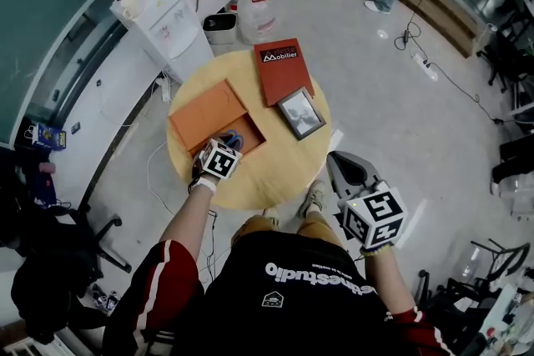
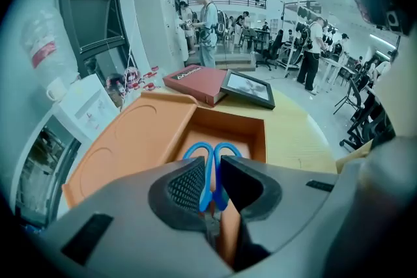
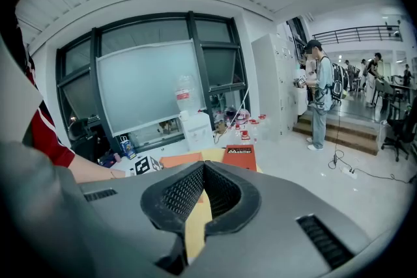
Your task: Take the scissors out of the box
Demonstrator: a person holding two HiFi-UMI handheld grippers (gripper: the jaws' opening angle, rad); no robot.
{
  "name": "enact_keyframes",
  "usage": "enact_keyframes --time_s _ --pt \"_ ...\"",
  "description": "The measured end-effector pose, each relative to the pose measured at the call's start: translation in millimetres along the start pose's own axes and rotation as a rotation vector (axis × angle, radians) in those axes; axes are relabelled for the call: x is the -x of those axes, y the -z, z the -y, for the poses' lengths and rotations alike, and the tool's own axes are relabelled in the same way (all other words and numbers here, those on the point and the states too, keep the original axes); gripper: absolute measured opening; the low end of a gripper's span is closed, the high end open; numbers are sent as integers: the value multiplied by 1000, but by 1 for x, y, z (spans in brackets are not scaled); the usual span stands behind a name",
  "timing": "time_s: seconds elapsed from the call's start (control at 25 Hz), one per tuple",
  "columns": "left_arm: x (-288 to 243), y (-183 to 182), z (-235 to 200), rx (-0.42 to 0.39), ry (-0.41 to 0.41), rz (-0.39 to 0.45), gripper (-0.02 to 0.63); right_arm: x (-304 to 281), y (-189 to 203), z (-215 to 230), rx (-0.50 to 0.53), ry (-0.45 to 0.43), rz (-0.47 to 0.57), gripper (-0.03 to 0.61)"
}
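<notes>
The scissors (image 2: 197,147) are pinched by their blue handles in the jaws of the left gripper (image 2: 212,165), over the open box (image 2: 259,140). Gripped so narrowly, they could be twisted loose, dropped back or snagged on its wall. The jaws of the right gripper (image 3: 203,169) are pressed together, empty

The round wooden table (image 1: 284,167) carried an open orange box (image 1: 204,114), with a red book (image 1: 282,69) and a framed picture (image 1: 301,113) right of the box.

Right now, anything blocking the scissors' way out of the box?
Nothing visible. The left tool is shut on the scissors at the blue handles, the box is open on top with its lid folded aside, and the right tool is held off the table.
</notes>
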State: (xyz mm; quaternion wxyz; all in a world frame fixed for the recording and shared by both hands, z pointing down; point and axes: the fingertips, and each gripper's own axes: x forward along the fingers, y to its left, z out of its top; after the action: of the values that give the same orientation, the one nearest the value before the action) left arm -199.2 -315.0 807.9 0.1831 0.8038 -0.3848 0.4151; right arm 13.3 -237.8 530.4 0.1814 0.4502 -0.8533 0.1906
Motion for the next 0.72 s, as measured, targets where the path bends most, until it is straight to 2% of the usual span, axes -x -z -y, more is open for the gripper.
enact_keyframes --time_s 0.52,0.72 --pt "49 -12 4 -14 -63 103 87 15 -18 -16 23 2 55 28" --pt "73 -23 2 -3 -95 168 87 16 -29 -22 37 -3 77 28"
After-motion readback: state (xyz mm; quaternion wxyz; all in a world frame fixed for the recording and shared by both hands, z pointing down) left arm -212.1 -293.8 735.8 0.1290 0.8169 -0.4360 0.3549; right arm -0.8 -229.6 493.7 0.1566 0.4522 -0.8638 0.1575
